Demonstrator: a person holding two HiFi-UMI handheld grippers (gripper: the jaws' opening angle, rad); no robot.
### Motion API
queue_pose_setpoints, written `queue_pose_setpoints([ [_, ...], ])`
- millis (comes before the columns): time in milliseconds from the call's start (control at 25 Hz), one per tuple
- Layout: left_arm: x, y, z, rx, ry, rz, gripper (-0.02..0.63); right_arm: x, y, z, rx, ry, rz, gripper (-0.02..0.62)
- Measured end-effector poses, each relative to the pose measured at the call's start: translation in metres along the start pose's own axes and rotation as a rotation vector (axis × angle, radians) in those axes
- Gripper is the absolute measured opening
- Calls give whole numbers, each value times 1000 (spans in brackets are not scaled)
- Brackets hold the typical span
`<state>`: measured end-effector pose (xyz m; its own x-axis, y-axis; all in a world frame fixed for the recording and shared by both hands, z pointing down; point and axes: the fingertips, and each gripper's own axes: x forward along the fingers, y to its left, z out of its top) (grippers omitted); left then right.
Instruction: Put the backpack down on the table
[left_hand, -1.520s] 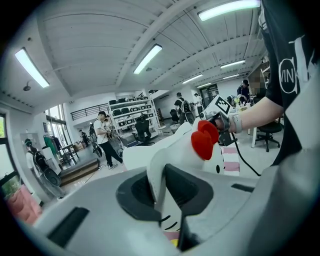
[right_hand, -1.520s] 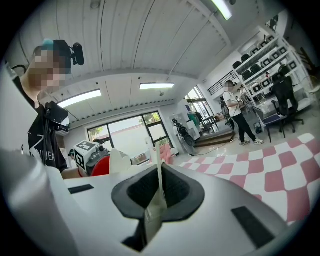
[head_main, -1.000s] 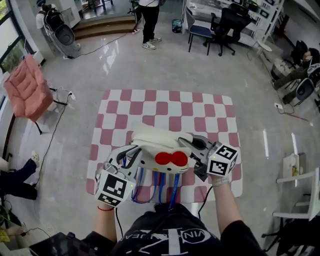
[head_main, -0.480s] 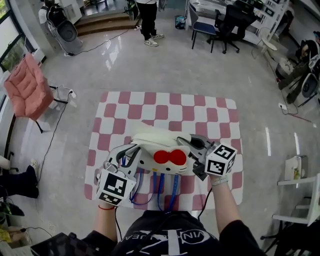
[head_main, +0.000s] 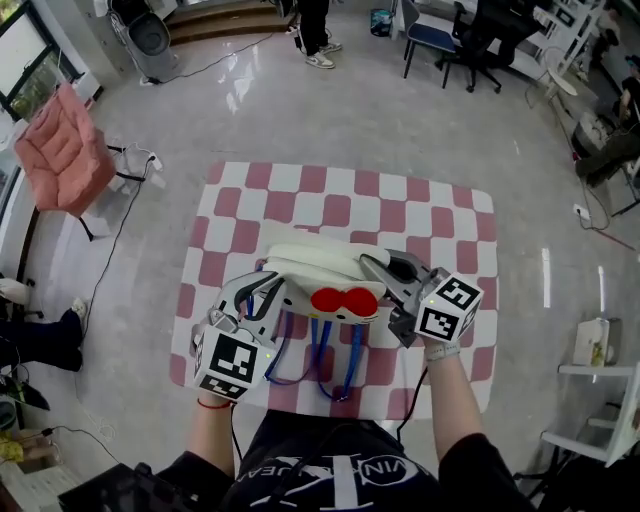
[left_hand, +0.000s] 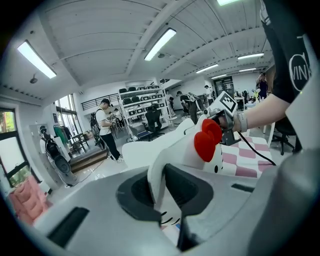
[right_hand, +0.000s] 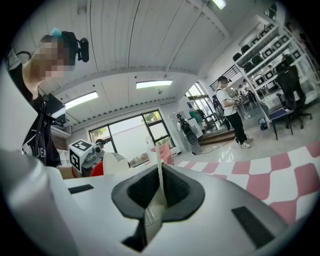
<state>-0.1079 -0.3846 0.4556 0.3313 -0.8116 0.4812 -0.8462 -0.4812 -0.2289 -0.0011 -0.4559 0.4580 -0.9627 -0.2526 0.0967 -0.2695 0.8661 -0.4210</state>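
Note:
A white backpack (head_main: 315, 275) with a red bow (head_main: 344, 301) and blue straps (head_main: 322, 348) hangs between my two grippers over the pink-and-white checked table (head_main: 440, 215). In the head view my left gripper (head_main: 262, 298) is shut on the backpack's left side. The right gripper (head_main: 385, 277) is shut on its right side. The left gripper view shows a white fold of the backpack (left_hand: 159, 172) pinched between the jaws, with the bow (left_hand: 207, 139) beyond. A thin white edge of the backpack (right_hand: 159, 195) is clamped in the right gripper view.
A pink chair (head_main: 62, 150) stands left of the table. Black office chairs (head_main: 470, 30) and a standing person (head_main: 318, 25) are at the far side of the room. White furniture (head_main: 605, 400) is at the right. The table stretches beyond the backpack.
The backpack and both grippers have moved slightly forward over the table. The blue straps now trail lower across the checked cloth near the table's front edge.

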Motion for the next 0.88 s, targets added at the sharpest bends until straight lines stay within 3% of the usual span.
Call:
queue_pose_setpoints([
  [880, 49, 35, 2, 117, -4, -64, 45, 26, -47, 13, -69, -1, -98, 11],
])
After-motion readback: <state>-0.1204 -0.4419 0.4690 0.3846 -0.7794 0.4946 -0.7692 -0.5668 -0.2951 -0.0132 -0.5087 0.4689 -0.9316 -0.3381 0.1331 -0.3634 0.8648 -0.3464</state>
